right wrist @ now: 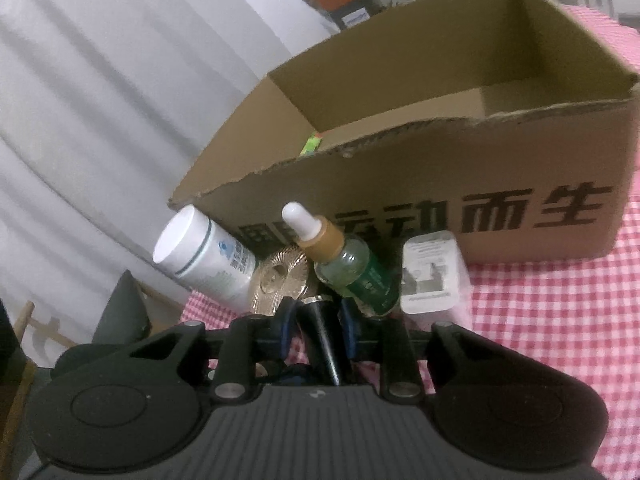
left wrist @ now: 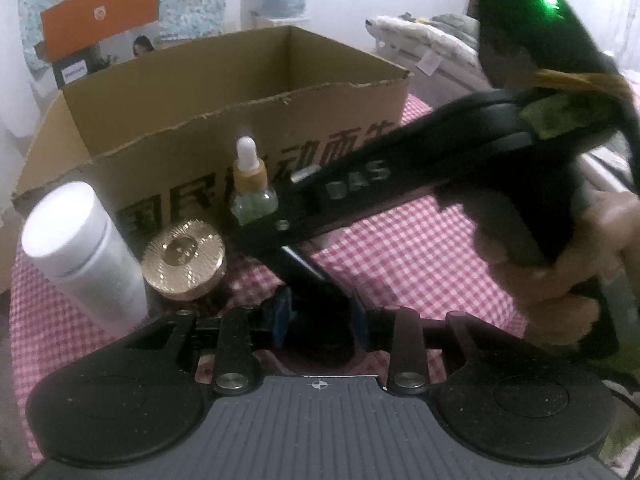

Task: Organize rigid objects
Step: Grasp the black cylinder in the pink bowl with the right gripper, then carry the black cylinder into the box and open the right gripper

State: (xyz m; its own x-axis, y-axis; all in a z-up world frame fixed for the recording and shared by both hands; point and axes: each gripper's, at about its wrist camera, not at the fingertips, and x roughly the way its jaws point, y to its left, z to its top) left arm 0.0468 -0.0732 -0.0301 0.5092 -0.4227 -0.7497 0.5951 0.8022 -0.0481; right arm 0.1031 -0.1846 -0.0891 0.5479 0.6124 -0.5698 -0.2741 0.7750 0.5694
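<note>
On the checked counter (left wrist: 400, 248), the left gripper (left wrist: 322, 314) has its fingers closed on a black tube (left wrist: 308, 272). The right gripper (right wrist: 318, 320), held in a hand (left wrist: 560, 264), reaches in from the right. Its fingers flank the same tube closely, but I cannot tell whether they press it. Just beyond stand a white bottle (left wrist: 80, 248) on the left, a gold jar (left wrist: 184, 260), a dropper bottle (left wrist: 252, 192) and a white pack (right wrist: 432, 272) on the right. Behind them is an open box (left wrist: 240, 120) with a green item (right wrist: 312, 146) inside.
</note>
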